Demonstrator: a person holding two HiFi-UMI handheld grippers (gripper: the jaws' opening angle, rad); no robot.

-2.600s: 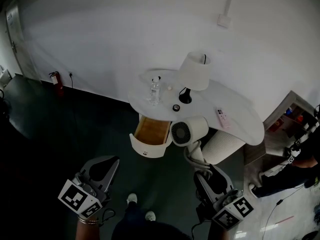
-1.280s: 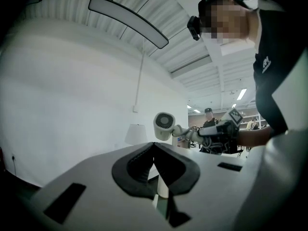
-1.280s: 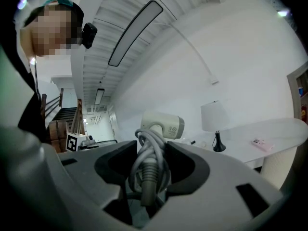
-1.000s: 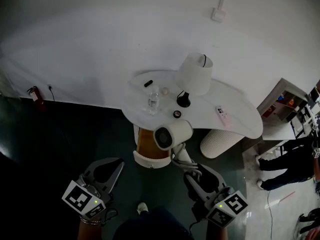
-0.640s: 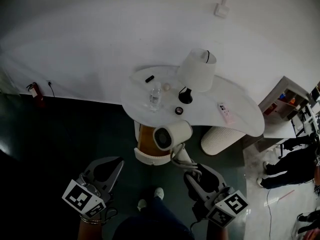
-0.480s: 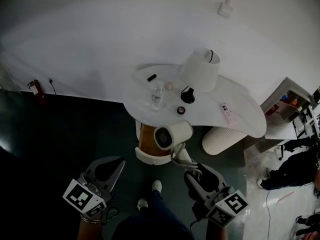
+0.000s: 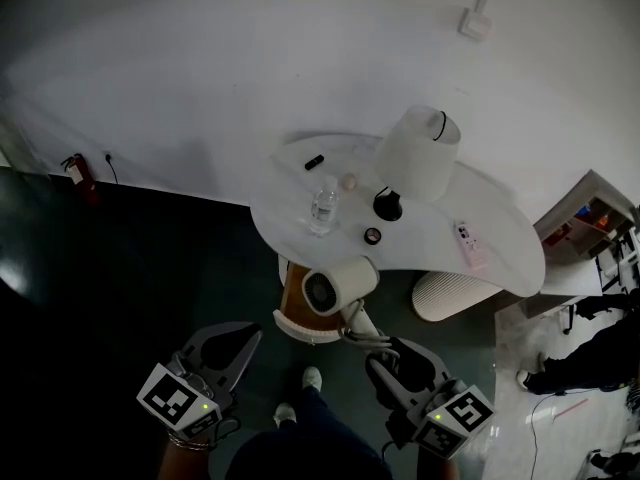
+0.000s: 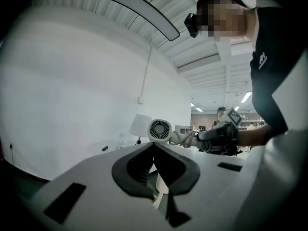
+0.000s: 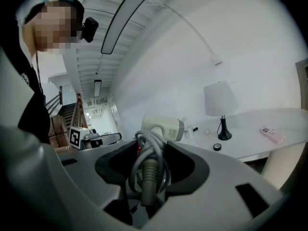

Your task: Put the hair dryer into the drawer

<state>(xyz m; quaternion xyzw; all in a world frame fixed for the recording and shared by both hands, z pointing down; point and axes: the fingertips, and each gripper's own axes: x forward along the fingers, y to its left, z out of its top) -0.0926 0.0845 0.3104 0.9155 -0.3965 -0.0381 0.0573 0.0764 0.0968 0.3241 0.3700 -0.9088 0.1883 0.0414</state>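
So the hair dryer (image 7: 335, 286) is hanging right over the open drawer (image 7: 298, 326), its cord-wrapped handle clamped in the right hand-held gripper (image 7: 383, 358), the drawer sticking out from under the white bench (image 7: 430, 238), while the left hand-held gripper (image 7: 238, 342) sits closed on nothing, left of the drawer.

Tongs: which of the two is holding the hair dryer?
The right tongs: they grip the hair dryer by its cord-wrapped handle. The left tongs are shut on nothing.

White curved table (image 7: 505, 236), on it a lamp (image 7: 418, 156), clear bottle (image 7: 322, 206), pale remote (image 7: 468, 245), small dark ring (image 7: 372, 235)
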